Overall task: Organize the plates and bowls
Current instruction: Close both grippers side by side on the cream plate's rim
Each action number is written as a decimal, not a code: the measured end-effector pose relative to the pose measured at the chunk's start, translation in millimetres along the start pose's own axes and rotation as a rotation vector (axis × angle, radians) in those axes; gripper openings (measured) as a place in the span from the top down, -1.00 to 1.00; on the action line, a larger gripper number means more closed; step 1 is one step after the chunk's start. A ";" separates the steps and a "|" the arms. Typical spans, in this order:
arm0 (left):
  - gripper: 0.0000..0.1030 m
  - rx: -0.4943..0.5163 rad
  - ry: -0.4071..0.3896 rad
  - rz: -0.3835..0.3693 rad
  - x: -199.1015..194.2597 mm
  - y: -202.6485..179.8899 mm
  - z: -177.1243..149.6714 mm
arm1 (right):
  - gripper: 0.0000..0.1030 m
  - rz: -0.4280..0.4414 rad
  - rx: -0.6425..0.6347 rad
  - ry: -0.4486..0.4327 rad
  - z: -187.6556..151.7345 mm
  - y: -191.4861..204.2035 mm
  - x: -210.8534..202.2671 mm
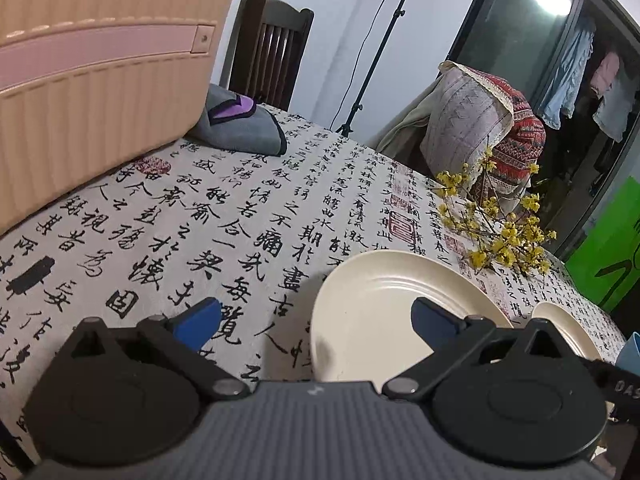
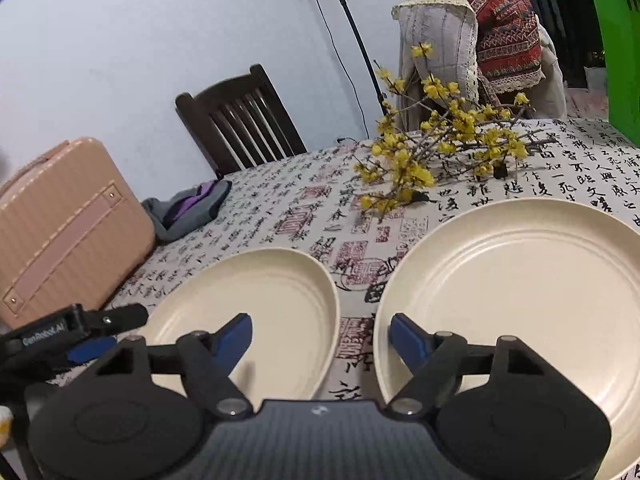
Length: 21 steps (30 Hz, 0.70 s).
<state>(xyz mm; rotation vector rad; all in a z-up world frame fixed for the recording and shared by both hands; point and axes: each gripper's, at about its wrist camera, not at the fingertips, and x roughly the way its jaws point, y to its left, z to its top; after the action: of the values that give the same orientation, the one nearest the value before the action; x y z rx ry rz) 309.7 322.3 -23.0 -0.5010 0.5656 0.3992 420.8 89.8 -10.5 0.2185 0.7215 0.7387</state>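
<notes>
Blue jaws agape, empty, above cream plates (image 2: 520,280)

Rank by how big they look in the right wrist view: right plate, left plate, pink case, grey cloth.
1. Right plate
2. Left plate and pink case: look about alike, no ranking
3. Grey cloth

The right plate lies nearest the camera, so true sizes stay unsure.

You're in somebody's home dining room: desk (image 2: 280,200) under a calligraphy cloth, wooden chair (image 2: 236,120), flowers (image 2: 432,148), pink suitcase (image 2: 68,224), and laundry (image 1: 576,76) hanging out back.
</notes>
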 end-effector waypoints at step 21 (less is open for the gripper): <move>-0.75 0.021 0.071 0.056 0.0 -6.0 -3.8 | 0.14 -0.010 -0.072 0.018 -6.2 11.2 2.1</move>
<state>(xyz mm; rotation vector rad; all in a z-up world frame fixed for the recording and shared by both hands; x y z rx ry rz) 311.1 315.4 -23.7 -0.4819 0.6530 0.4294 411.8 98.9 -11.5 0.1431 0.7110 0.7560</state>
